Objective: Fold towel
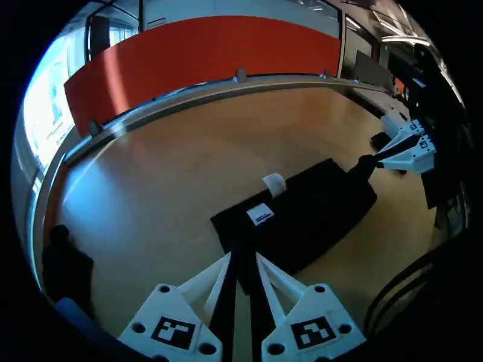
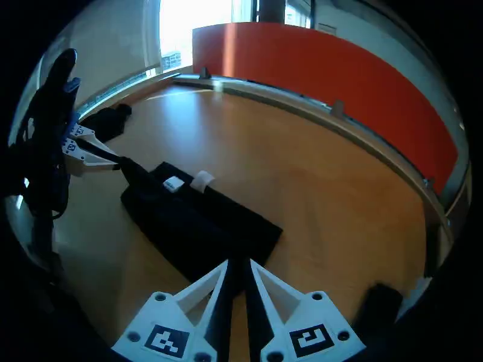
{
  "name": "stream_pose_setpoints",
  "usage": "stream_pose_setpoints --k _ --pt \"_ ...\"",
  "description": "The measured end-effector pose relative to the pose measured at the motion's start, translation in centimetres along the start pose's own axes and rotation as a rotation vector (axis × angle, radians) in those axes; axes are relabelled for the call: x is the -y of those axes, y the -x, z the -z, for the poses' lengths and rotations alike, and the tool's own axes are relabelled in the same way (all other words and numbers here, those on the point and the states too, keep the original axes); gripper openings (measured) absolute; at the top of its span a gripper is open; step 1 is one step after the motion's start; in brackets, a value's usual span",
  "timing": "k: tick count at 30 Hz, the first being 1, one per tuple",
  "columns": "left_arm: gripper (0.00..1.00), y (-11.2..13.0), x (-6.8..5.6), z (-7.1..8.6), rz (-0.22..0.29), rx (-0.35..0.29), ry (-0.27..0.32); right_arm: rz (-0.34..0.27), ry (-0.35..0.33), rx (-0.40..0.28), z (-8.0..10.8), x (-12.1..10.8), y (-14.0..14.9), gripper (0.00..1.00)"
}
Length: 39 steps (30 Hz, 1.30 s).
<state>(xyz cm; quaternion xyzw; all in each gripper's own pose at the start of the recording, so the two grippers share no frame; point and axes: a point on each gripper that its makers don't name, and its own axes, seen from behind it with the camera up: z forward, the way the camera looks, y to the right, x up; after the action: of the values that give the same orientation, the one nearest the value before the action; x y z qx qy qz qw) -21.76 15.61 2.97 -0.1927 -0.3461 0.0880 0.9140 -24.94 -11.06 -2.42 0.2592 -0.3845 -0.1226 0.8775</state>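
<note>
A black towel [image 1: 308, 211] lies folded into a long strip on the wooden table [image 1: 181, 157], with a rolled white tag [image 1: 275, 183] and a flat white label [image 1: 260, 214] on top. My left gripper [image 1: 243, 271] is shut on the strip's near end. Across the strip, my right gripper [image 1: 369, 161] pinches the opposite end, slightly lifted. In the right gripper view the towel [image 2: 193, 223] runs from my right gripper [image 2: 239, 268], shut on its near corner, to the left gripper [image 2: 121, 161], which holds the far corner with a person's hand behind it.
A red partition [image 1: 199, 54] stands behind the table's rail along the far edge. A dark object [image 1: 63, 259] rests near the table's left edge, and another dark bundle [image 2: 108, 120] lies beyond the left gripper. Bare wood surrounds the towel.
</note>
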Motion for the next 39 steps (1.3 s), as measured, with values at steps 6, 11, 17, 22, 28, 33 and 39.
stream_pose_setpoints --k 6,11,17,22,28,33,39 --pt "0.13 0.3 0.3 -1.3 -0.014 0.023 -0.006 -0.018 0.003 0.017 -1.0 -0.6 0.4 0.11" --pt "0.15 0.8 0.4 -2.6 -0.018 0.044 -0.009 -0.028 0.01 0.027 -1.9 -1.1 0.7 0.11" --pt "0.23 0.9 1.0 -4.0 -0.032 0.04 -0.022 -0.019 0.023 0.04 -3.0 -1.8 1.2 0.12" --pt "0.26 1.0 1.5 -5.0 -0.031 0.04 -0.034 -0.014 0.043 0.047 -4.0 -2.3 1.6 0.13" --pt "0.3 0.9 2.0 -5.9 -0.029 0.033 -0.053 -0.022 0.071 0.052 -4.9 -2.9 1.8 0.19" --pt "0.35 0.5 2.6 -6.4 -0.039 0.019 -0.071 -0.028 0.095 0.054 -5.5 -3.6 1.7 0.21" --pt "0.4 0.0 3.2 -6.9 -0.036 0.01 -0.089 -0.034 0.126 0.054 -6.0 -4.5 1.5 0.28"
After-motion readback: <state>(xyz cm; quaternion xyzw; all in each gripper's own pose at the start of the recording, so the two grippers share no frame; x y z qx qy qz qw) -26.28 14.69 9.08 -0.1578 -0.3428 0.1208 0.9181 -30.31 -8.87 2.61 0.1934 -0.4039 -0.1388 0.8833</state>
